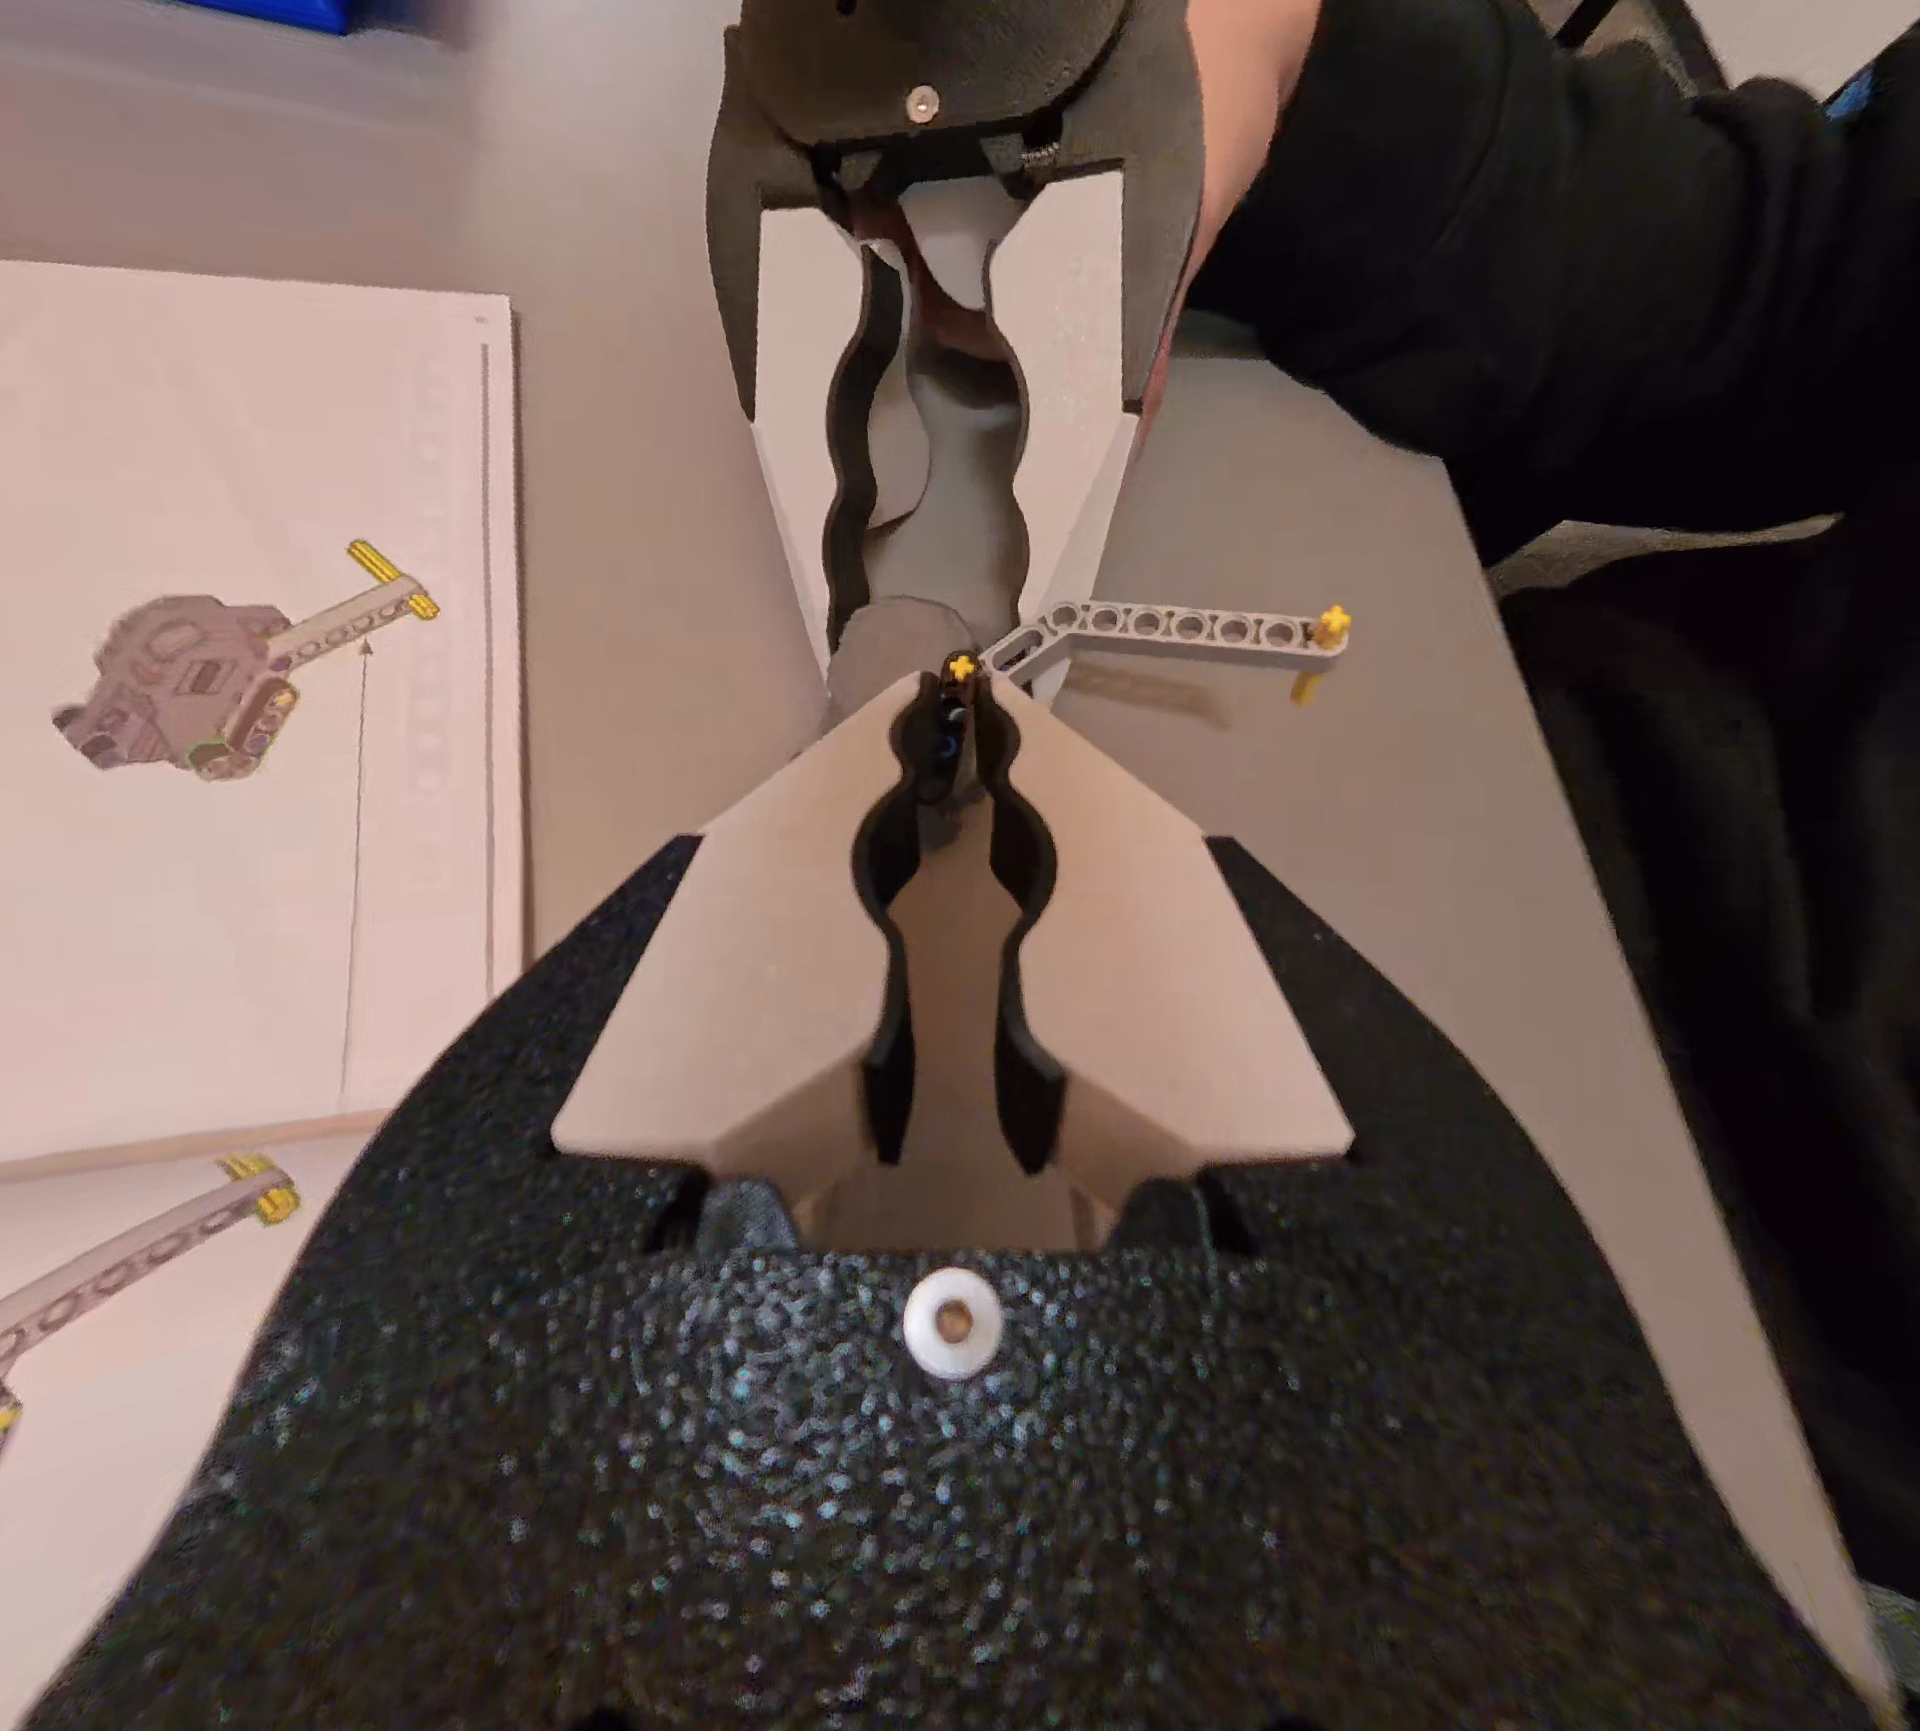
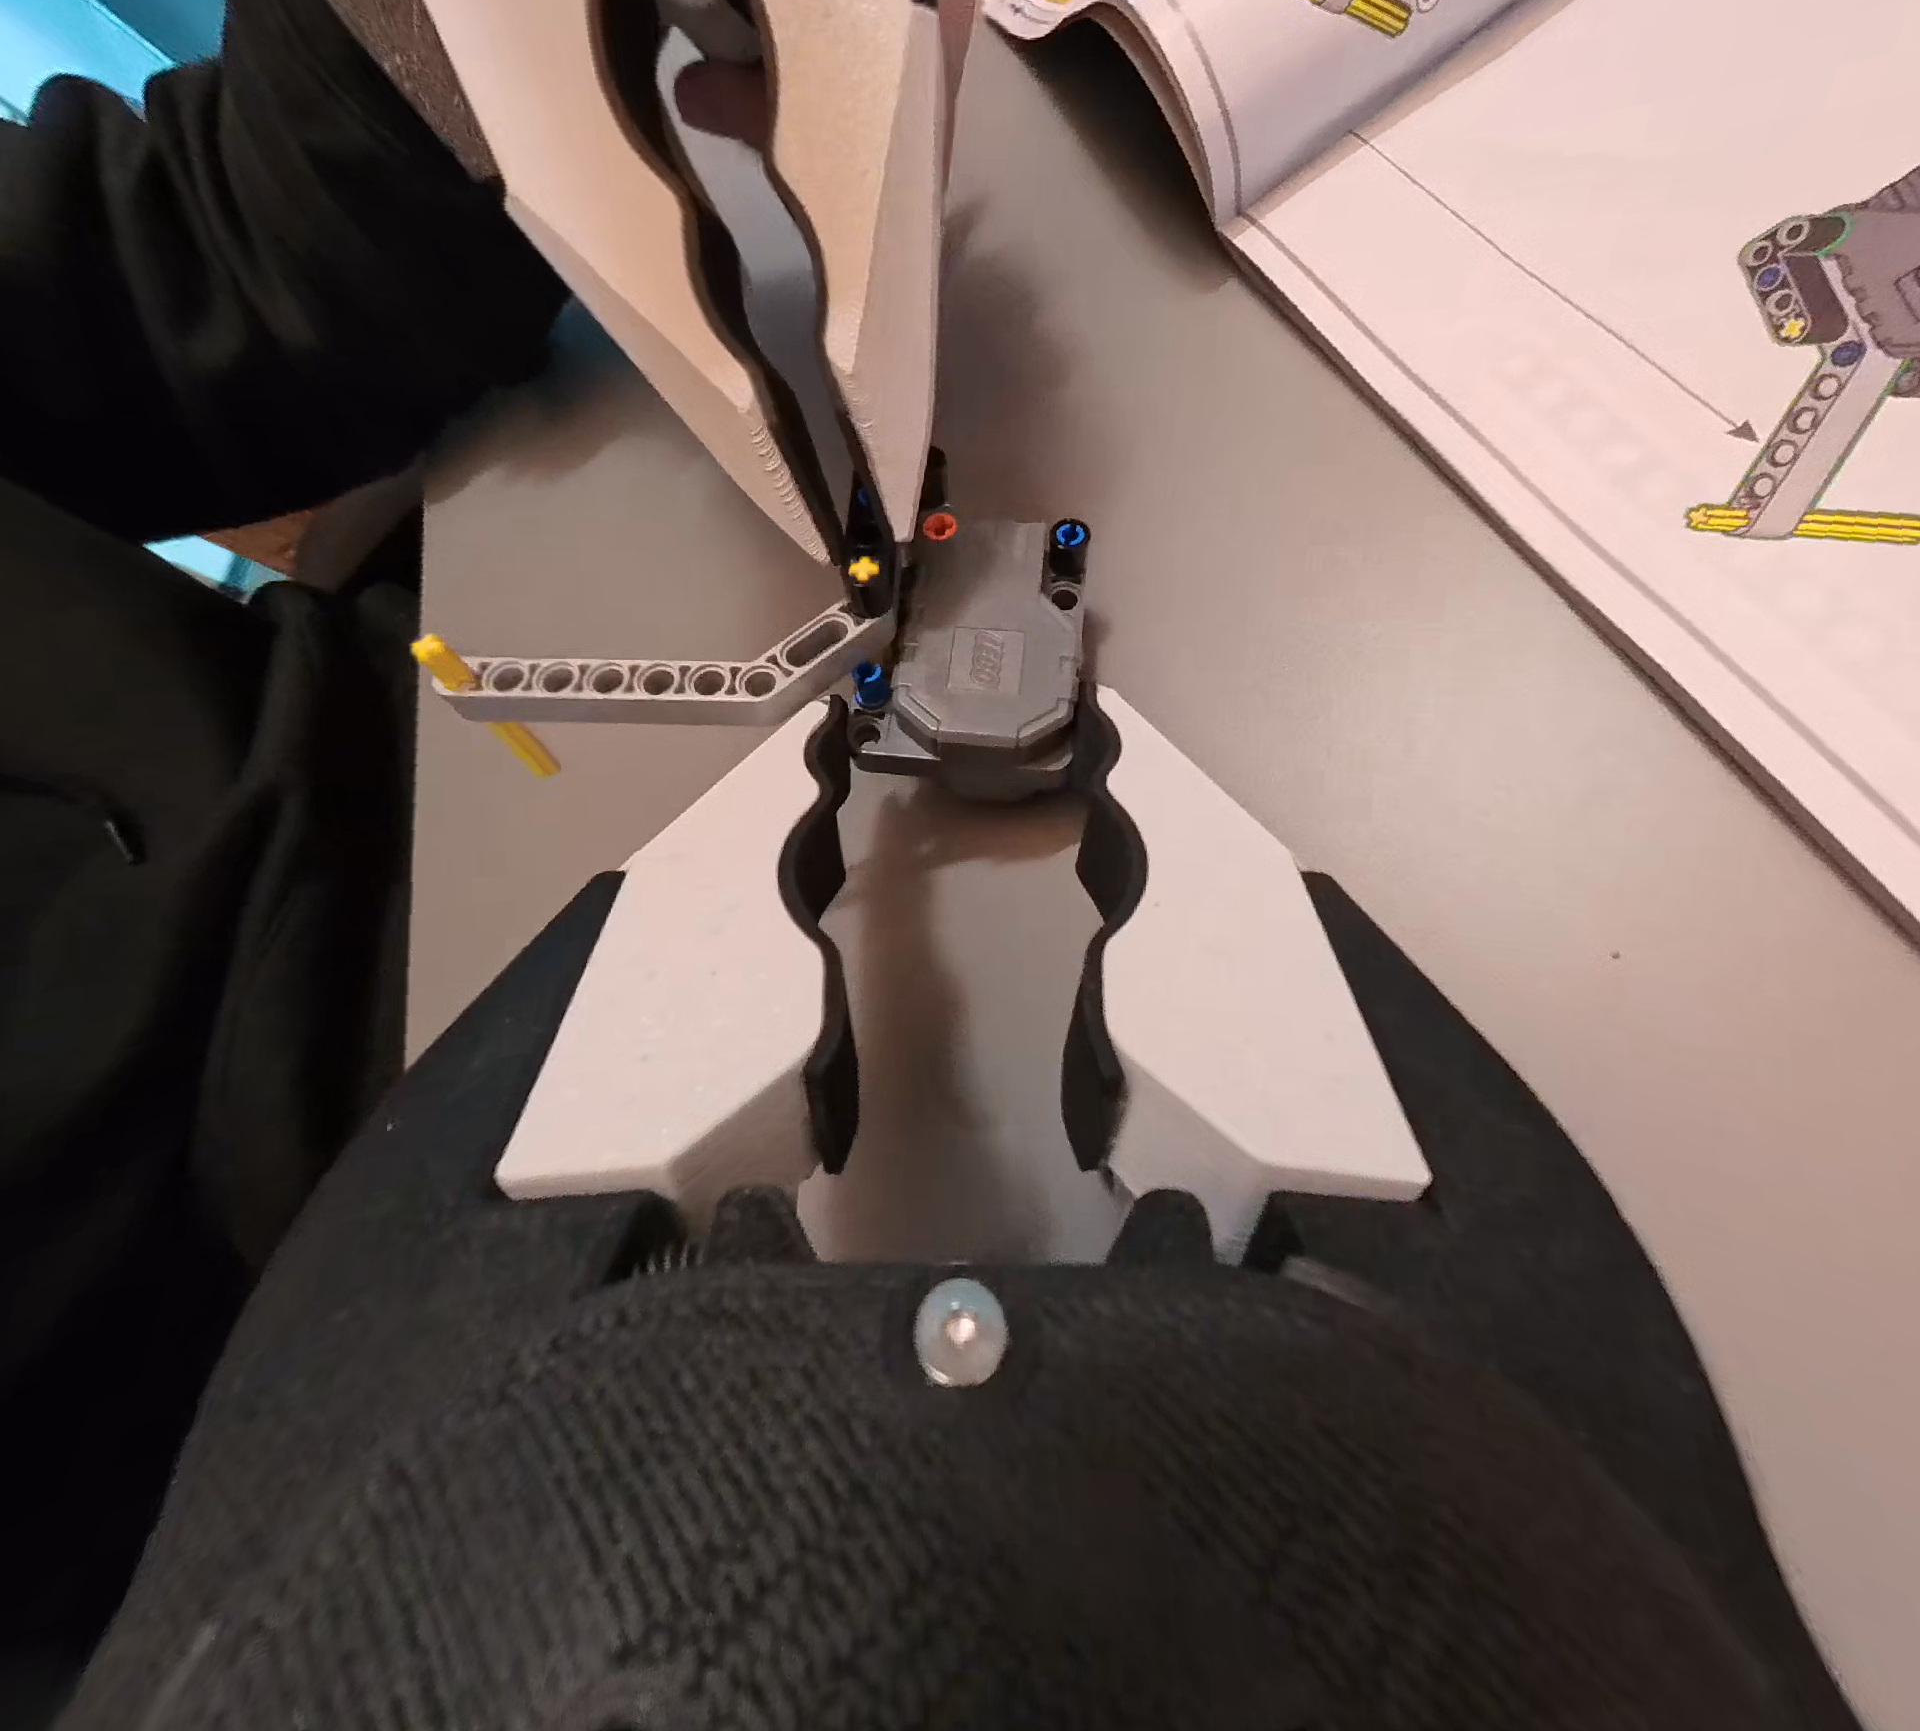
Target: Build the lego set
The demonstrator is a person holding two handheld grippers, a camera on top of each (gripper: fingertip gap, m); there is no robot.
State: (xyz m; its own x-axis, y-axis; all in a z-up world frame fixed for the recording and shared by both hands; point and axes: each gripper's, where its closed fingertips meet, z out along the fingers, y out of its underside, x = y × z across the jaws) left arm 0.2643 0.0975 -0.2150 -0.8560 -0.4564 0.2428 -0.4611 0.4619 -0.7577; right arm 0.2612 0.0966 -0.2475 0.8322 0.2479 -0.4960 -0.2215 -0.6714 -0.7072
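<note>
- Right gripper (image 2: pixel 961 746): fingers clamp the grey motor (image 2: pixel 982 694) from both sides, above the table (image 2: pixel 1351 798).
- Motor: carries blue pins (image 2: pixel 1070 535) and an orange pin (image 2: pixel 939 525) on its top face.
- Left gripper (image 1: pixel 951 694): fingers nearly together, pinching a black piece (image 2: pixel 871 575) with a yellow axle end (image 1: pixel 963 666) at the motor's edge.
- Grey beam (image 1: pixel 1174 632): bent, with a row of holes; its angled end meets the black piece, its far end sticks out sideways with a yellow axle (image 1: pixel 1320 658) through it.
- Booklet (image 1: pixel 260 694): lies open on the table beside the grippers, showing the motor-and-beam drawing.
- Sleeve (image 1: pixel 1558 227): black, behind the right gripper.
</note>
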